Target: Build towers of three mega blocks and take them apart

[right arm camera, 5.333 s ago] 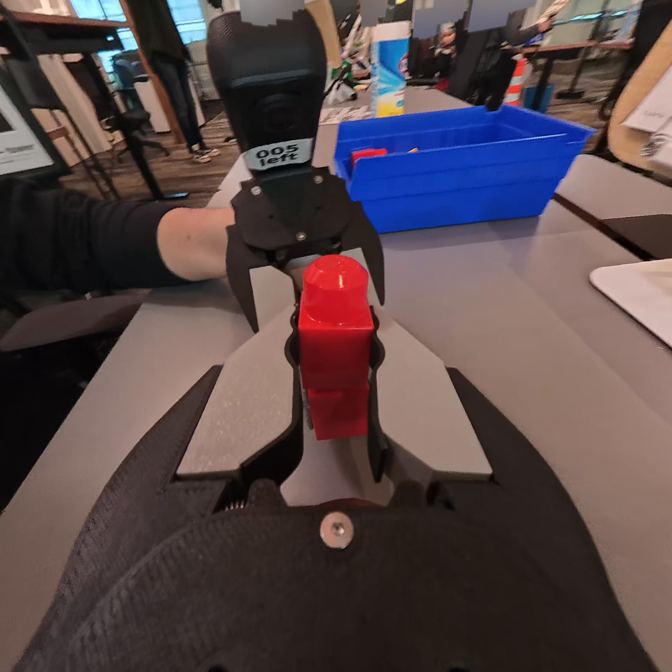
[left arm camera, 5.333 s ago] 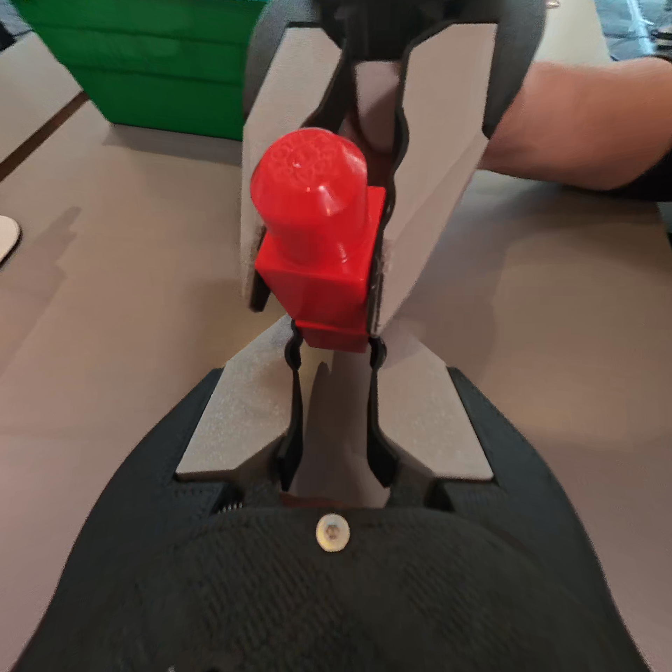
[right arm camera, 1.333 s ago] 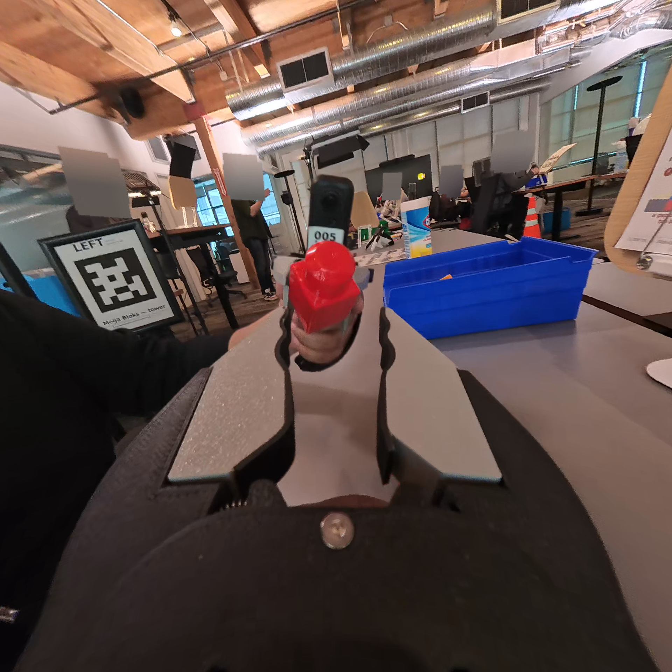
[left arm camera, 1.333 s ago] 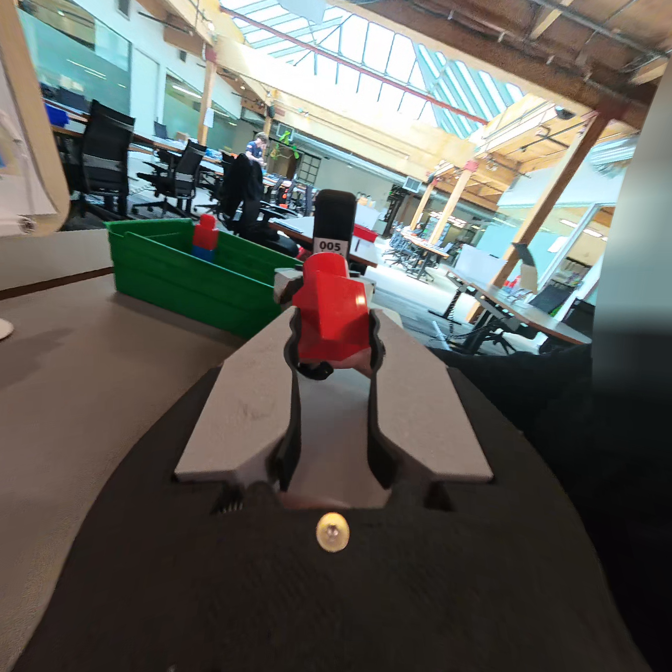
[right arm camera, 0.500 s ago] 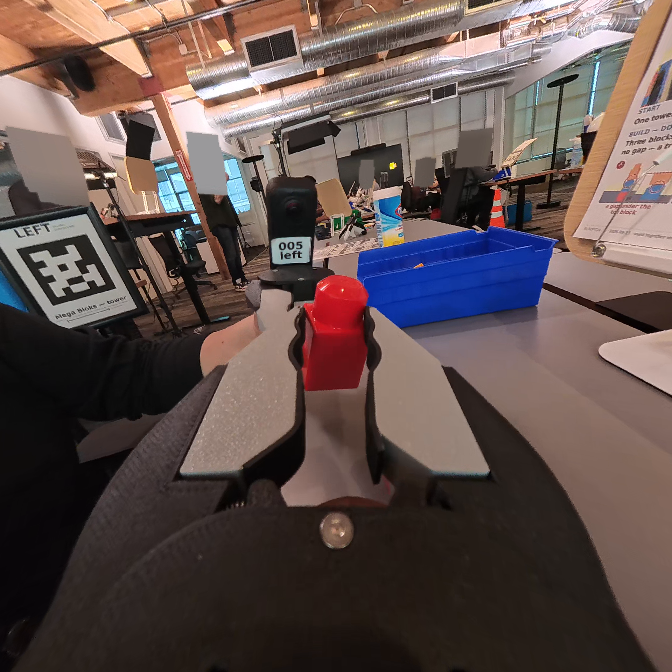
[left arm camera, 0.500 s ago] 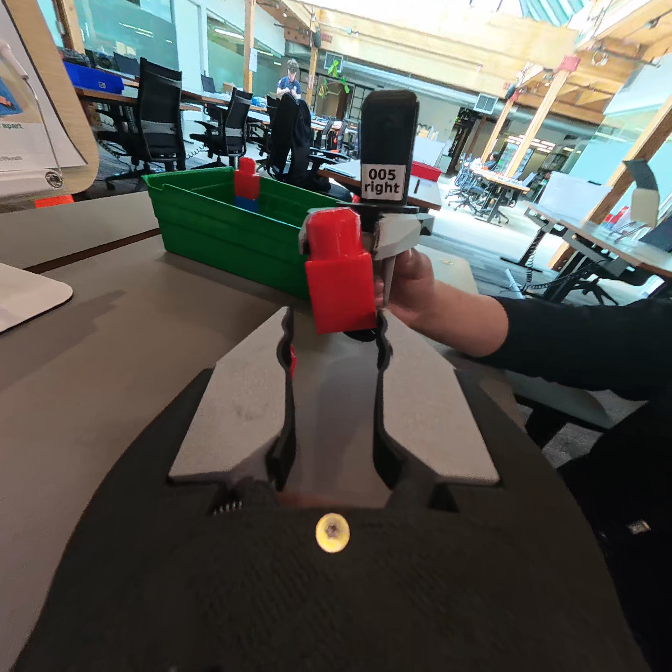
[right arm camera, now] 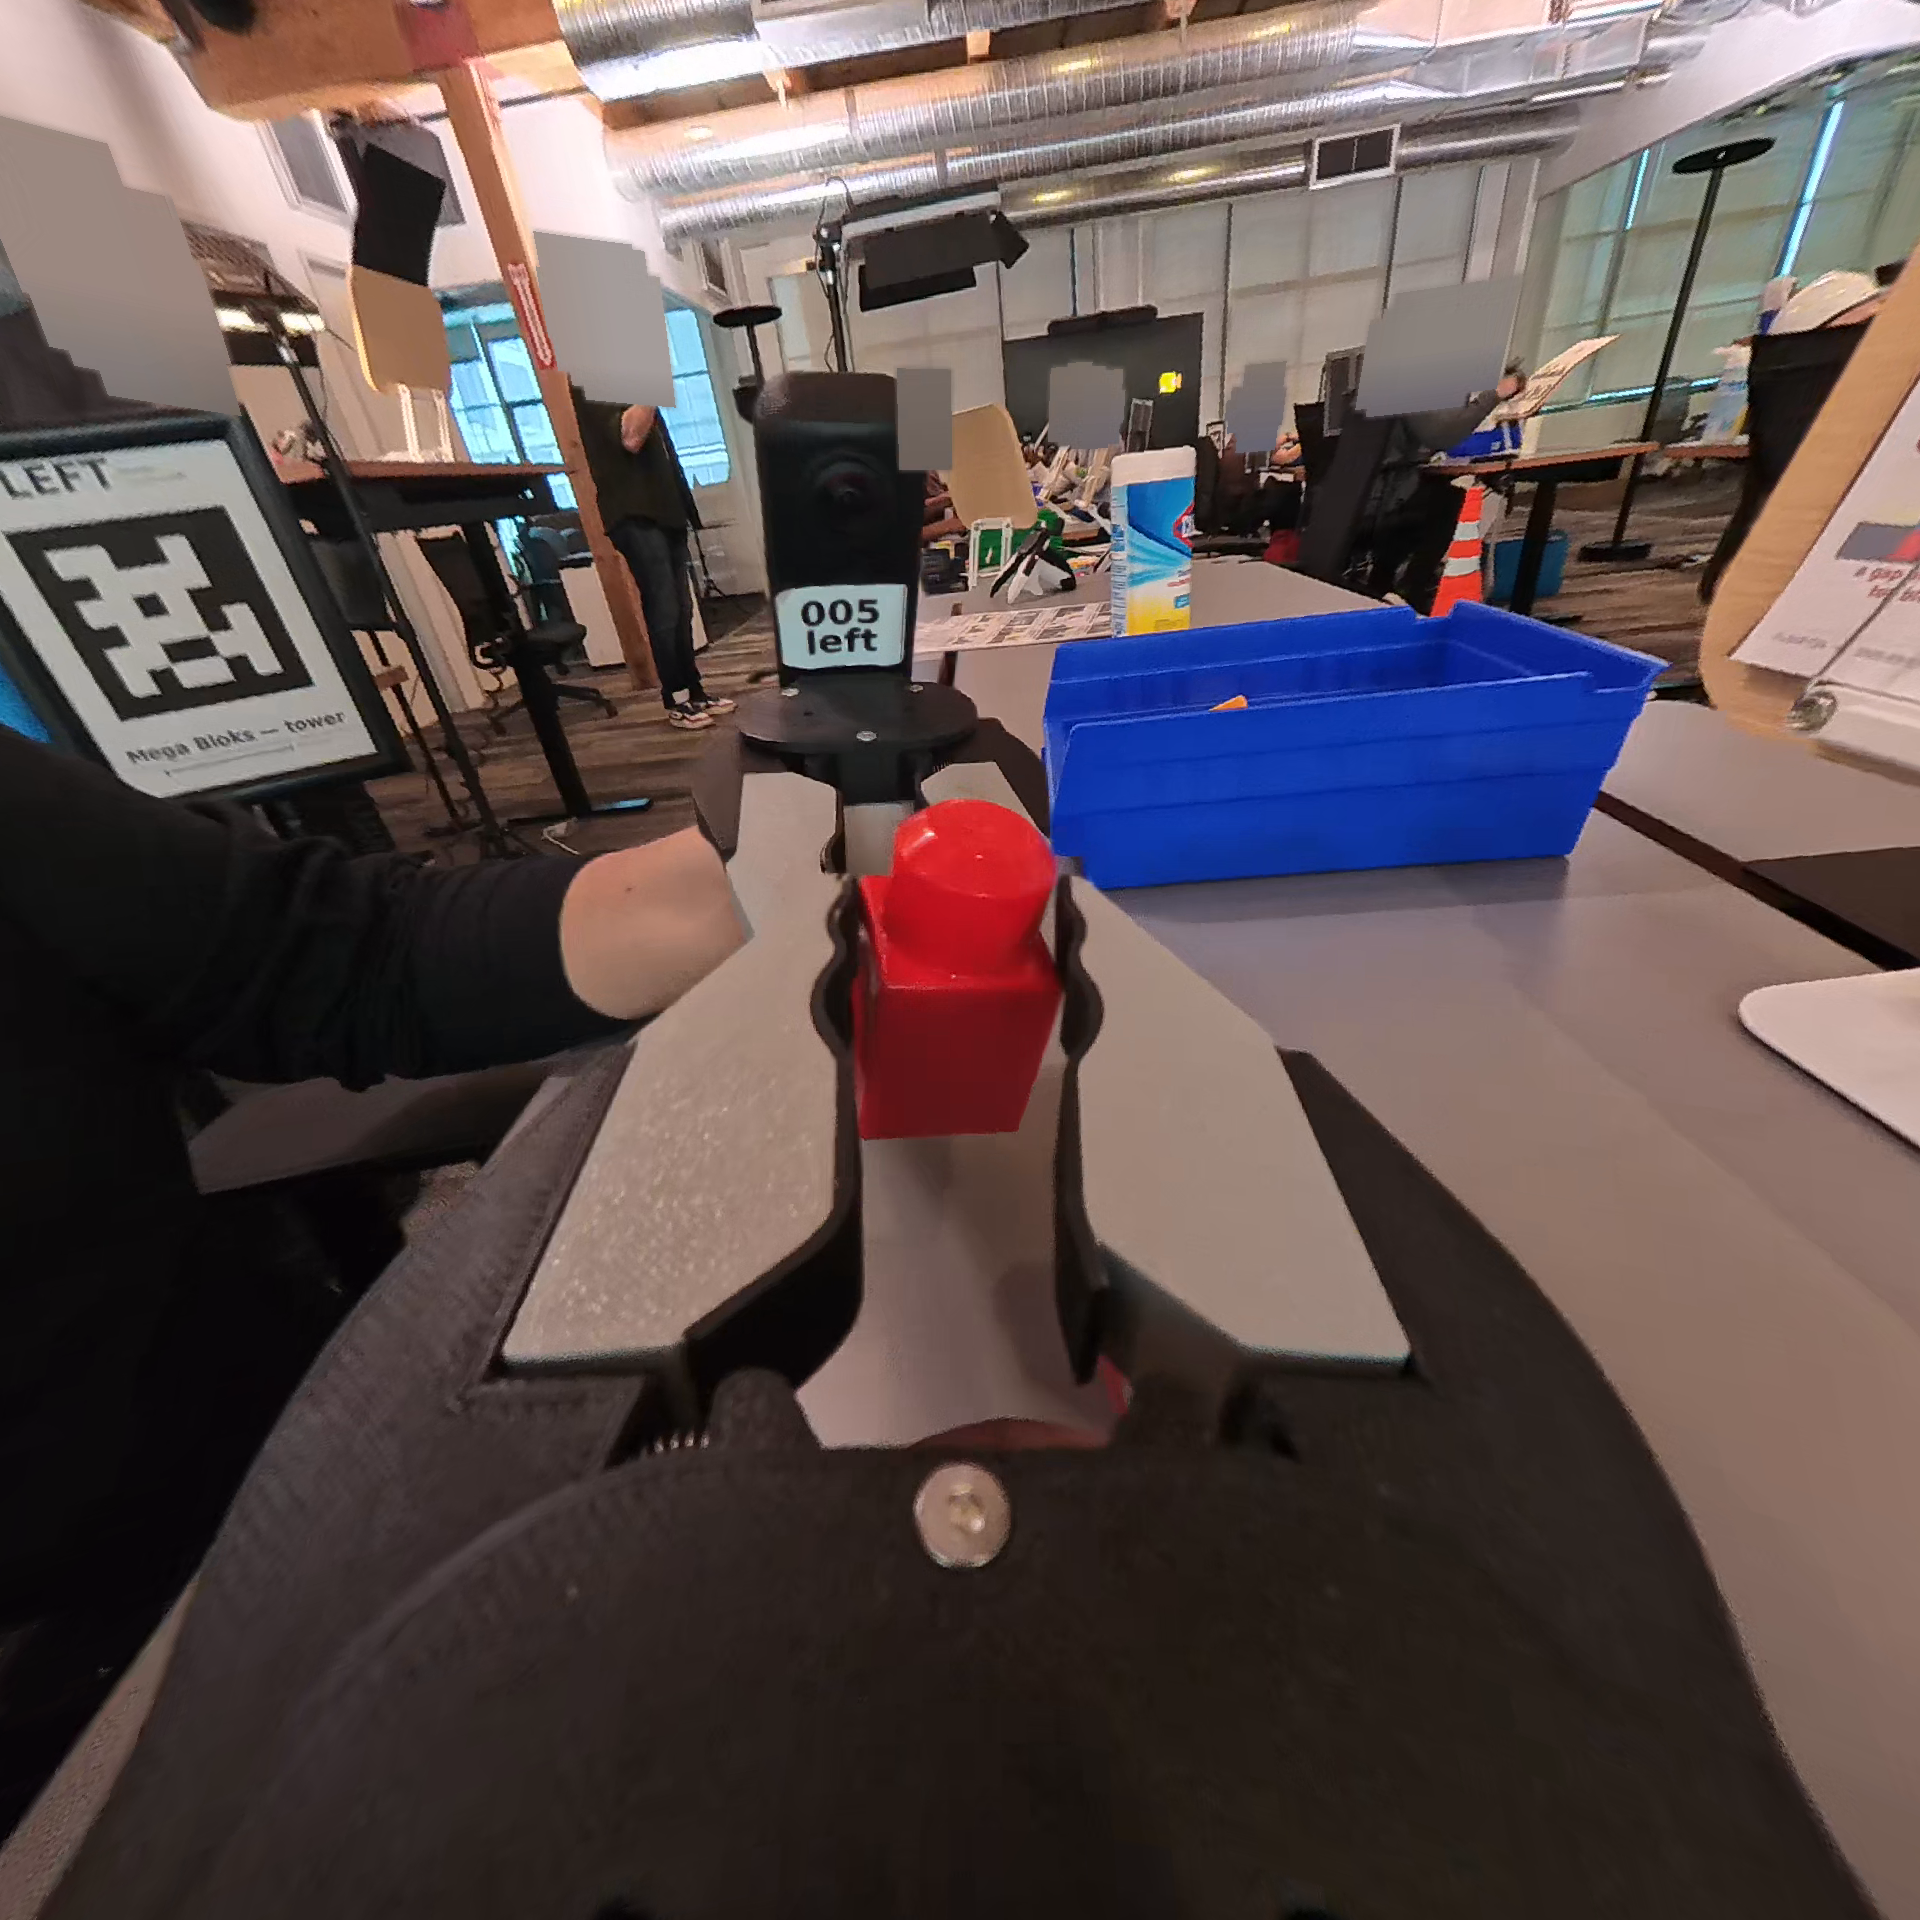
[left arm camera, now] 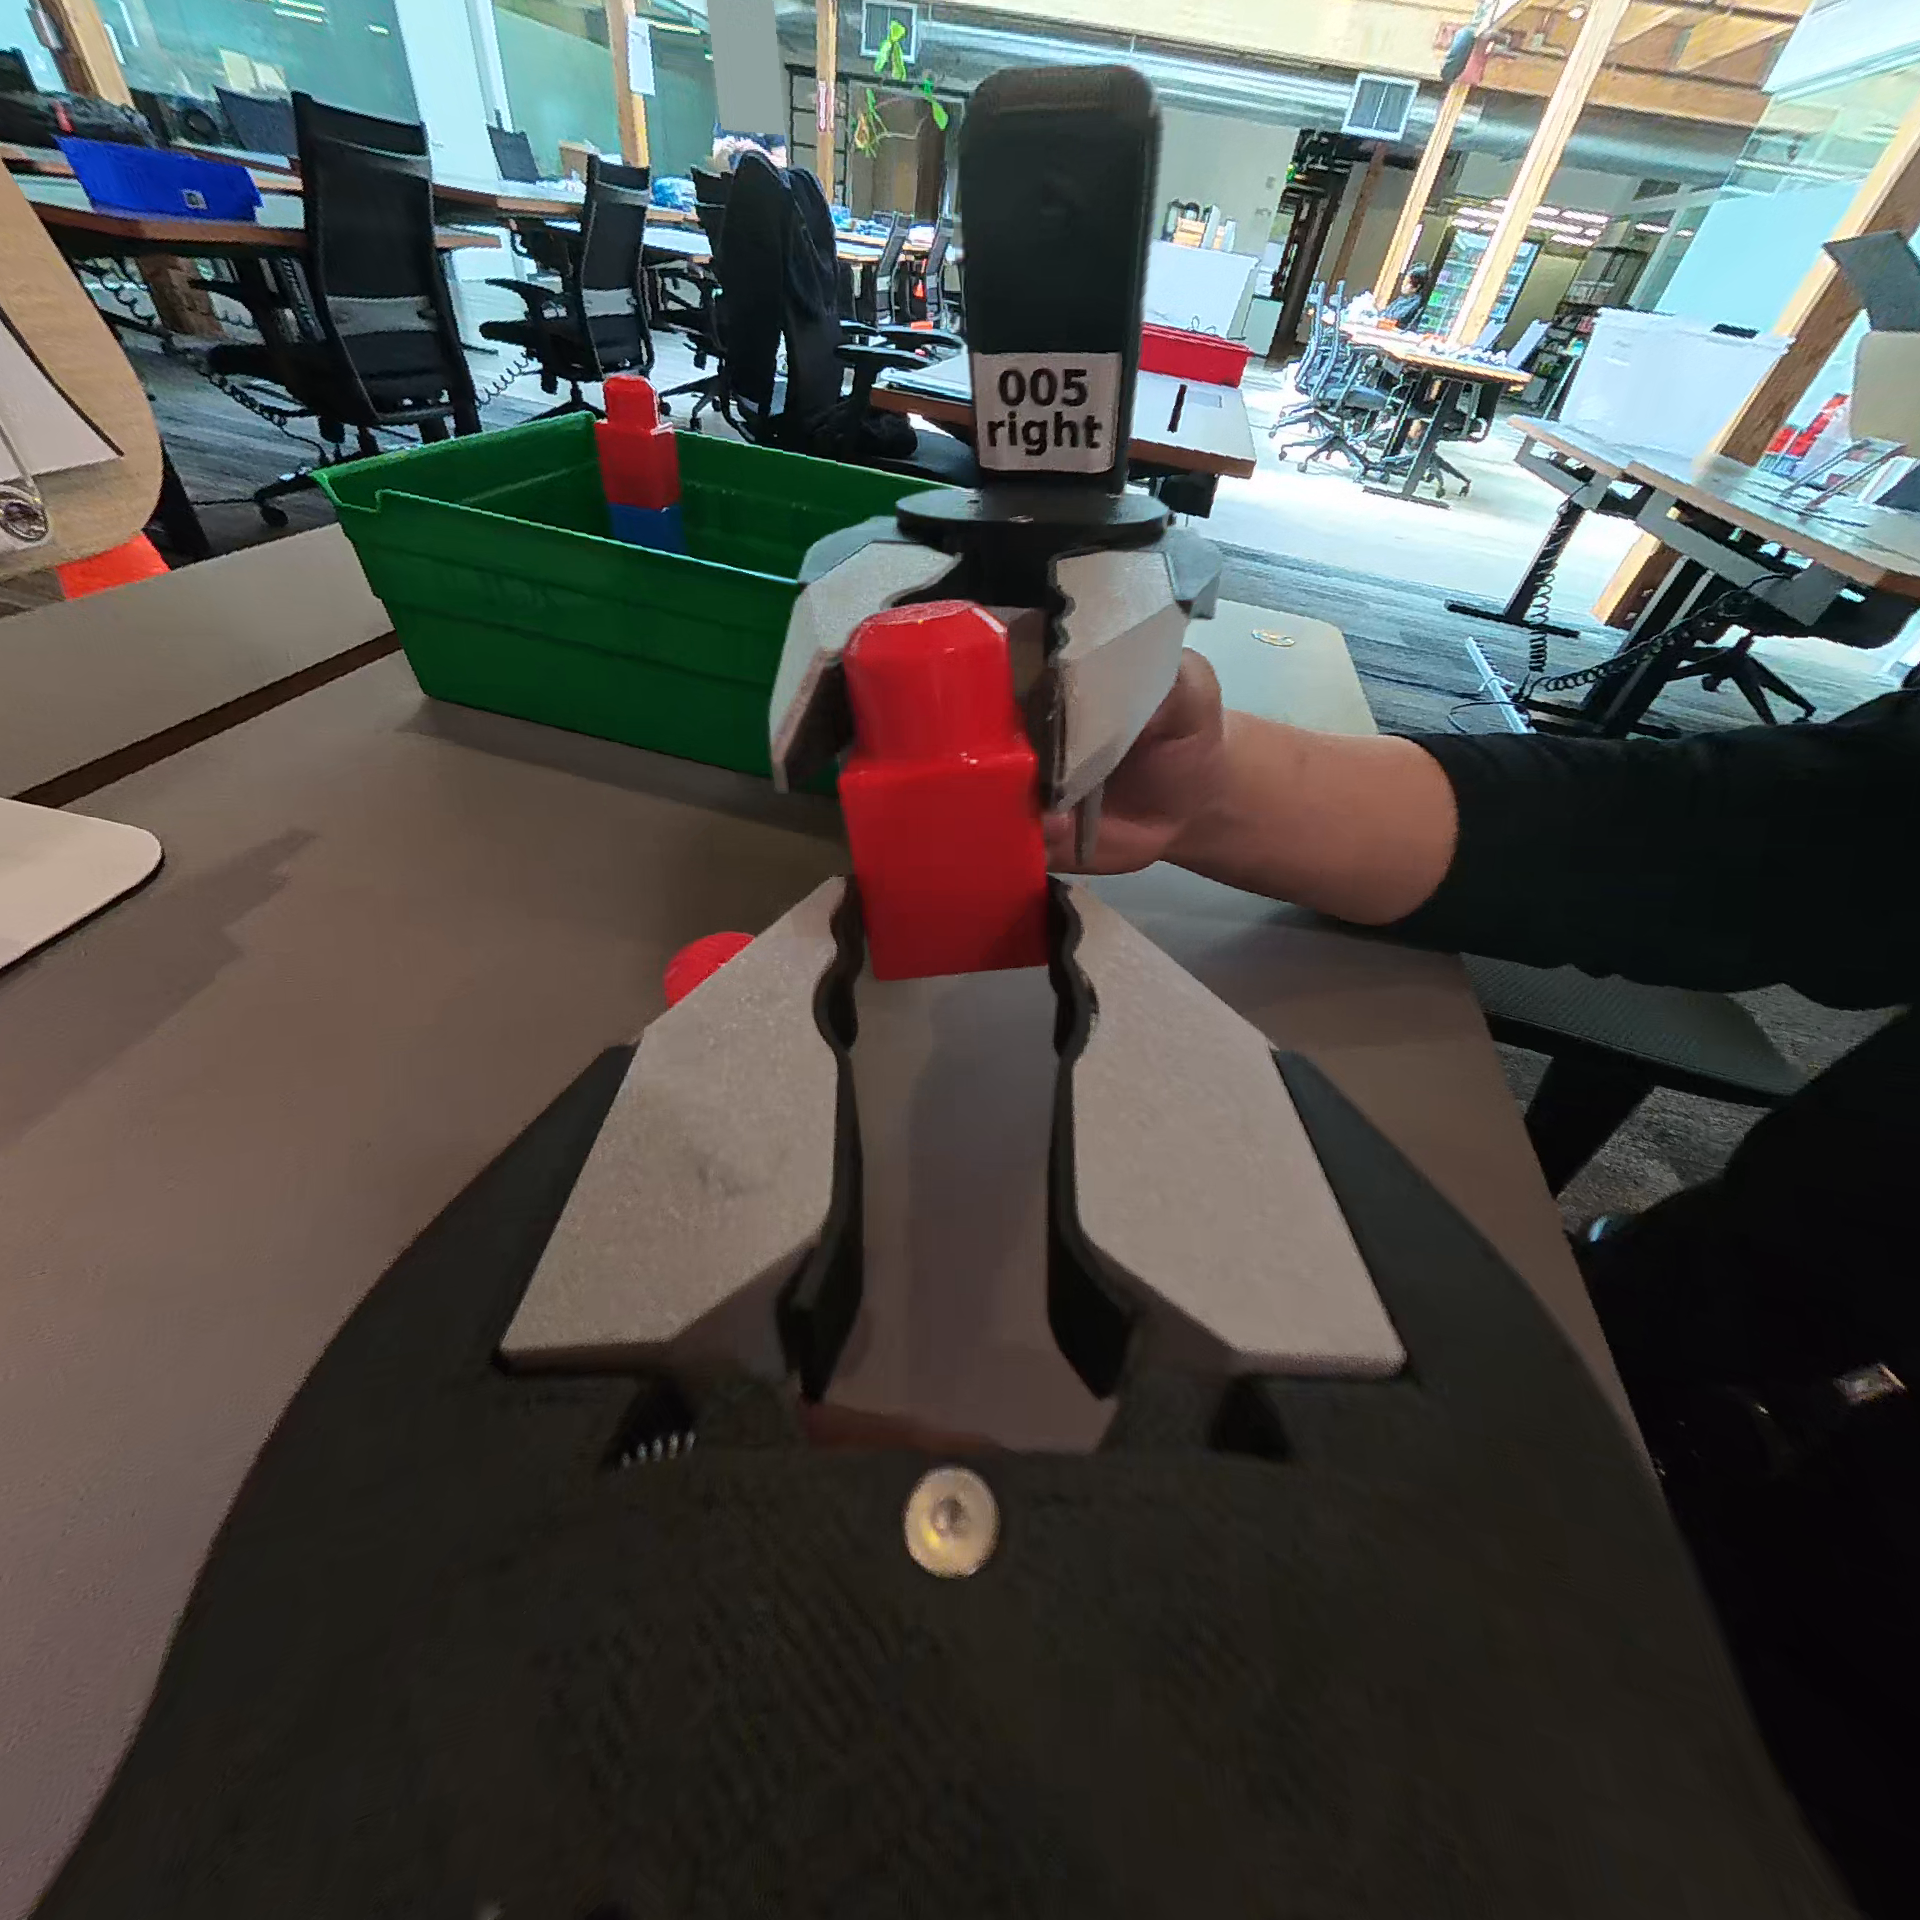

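Your two grippers point(left arm camera: 948, 914) point(right arm camera: 951, 966) face each other over the table point(left arm camera: 364, 935), one block point(left arm camera: 940, 831) between them. Another block point(left arm camera: 701, 961) lies on the table left of your left fingers point(left arm camera: 748, 1039). A bin point(left arm camera: 582, 623) with a small tower point(left arm camera: 634, 473) in it sits behind.

An open-plan workroom with a grey matte tabletop point(right arm camera: 1455, 1039) in front. Black mesh office chairs point(left arm camera: 364, 260) stand along rows of long wooden desks point(left arm camera: 1455, 353). Slanted timber posts point(left arm camera: 1517, 166) rise to the roof; silver ventilation ducts point(right arm camera: 1039, 94) run under wooden ceiling beams point(right arm camera: 312, 42). Tall glazed panels point(right arm camera: 1621, 239), probably windows, admit daylight. The dark floor point(right arm camera: 623, 748) looks like wood planks.
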`<state>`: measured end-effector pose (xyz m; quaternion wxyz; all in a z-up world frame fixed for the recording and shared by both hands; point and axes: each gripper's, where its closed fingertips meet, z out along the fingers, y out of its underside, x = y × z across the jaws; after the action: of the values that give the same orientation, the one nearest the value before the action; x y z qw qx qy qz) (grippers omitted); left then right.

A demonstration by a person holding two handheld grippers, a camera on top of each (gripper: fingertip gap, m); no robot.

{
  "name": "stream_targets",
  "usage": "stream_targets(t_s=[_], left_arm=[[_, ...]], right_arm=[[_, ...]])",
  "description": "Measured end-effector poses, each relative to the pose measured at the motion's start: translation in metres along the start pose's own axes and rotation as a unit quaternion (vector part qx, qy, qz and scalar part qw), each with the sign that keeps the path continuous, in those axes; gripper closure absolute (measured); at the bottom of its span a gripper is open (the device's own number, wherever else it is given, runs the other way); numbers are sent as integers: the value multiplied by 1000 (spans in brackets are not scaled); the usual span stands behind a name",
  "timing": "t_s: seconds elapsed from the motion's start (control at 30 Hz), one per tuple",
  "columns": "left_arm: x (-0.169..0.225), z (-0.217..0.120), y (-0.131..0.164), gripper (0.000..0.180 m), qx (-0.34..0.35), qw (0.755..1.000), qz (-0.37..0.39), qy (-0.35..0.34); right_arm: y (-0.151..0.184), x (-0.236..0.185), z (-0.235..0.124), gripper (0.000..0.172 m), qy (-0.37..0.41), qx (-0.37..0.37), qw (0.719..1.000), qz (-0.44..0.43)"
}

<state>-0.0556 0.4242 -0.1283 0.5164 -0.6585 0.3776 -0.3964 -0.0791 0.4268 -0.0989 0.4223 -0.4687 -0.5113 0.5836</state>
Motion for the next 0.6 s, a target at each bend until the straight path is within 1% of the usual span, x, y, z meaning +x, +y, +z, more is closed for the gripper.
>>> stream_targets(t_s=[0.07, 0.13, 0.17, 0.2, 0.3, 0.37, 0.47, 0.6], left_arm=[[-2, 0, 0, 147, 2, 1000, -4, -3], [-9, -4, -1, 148, 3, 1000, -2, -22], [-15, -8, -1, 143, 0, 999, 3, -39], [-22, -12, 2, 133, -8, 998, 11, -59], [-51, -26, 24, 124, -68, 989, 34, -126], [-63, -27, 42, 120, -107, 983, 36, -143], [-67, -10, 57, 120, -135, 983, 13, -120], [-63, 19, 71, 119, -180, 980, 23, -88]], right_arm=[[-1, 1, 0, 139, 12, -4, 1000, -13], [-4, 6, -3, 140, 31, -1, 999, -20], [-6, 8, -4, 140, 37, 6, 999, -21], [-8, 11, -7, 140, 43, 11, 999, -22], [-12, 19, -12, 140, 63, 19, 997, -29], [-12, 22, -13, 140, 70, 19, 997, -34], [-12, 21, -13, 140, 70, 18, 997, -36], [-15, 21, -15, 140, 72, 20, 996, -41]])
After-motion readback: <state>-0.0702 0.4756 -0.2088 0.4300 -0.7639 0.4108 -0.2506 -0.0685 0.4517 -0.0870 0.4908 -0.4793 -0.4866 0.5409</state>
